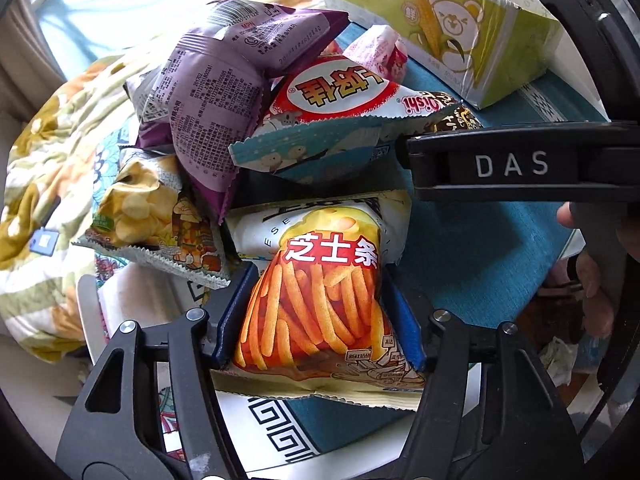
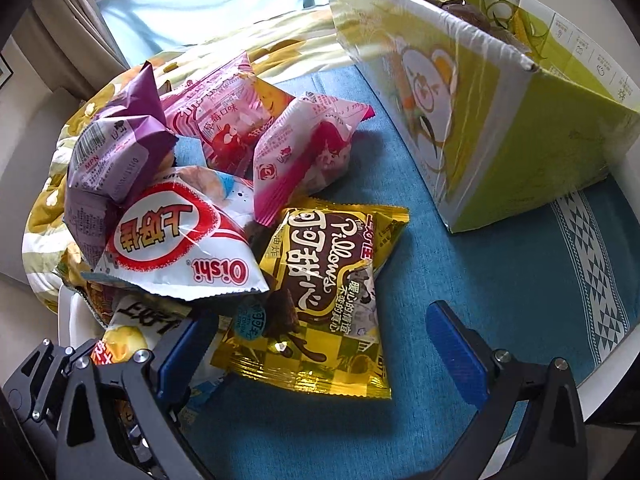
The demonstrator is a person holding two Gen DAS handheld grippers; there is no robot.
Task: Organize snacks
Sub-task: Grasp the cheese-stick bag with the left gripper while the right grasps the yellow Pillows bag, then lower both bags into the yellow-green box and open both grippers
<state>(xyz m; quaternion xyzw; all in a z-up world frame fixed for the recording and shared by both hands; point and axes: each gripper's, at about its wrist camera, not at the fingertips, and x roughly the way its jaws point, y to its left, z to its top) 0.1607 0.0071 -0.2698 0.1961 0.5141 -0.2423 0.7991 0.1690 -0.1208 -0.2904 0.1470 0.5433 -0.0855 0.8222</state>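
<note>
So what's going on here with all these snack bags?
A person is sorting a pile of snack bags on a blue tablecloth. The left hand-held gripper has its pads pressed on an orange cheese stick bag. The right hand-held gripper hangs open around a gold cocoa snack bag, not yet gripping it. A green cardboard box stands open nearby.

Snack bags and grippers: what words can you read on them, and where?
"芝士条": cheese stick bag between the left gripper pads.
"DAS": right gripper's finger.
"Oishi" and "上好佳", upside down: white bag.
"Pillows": gold bag between the open right gripper fingers.
"MPN": purple bag.
Fine print: too small.
</note>
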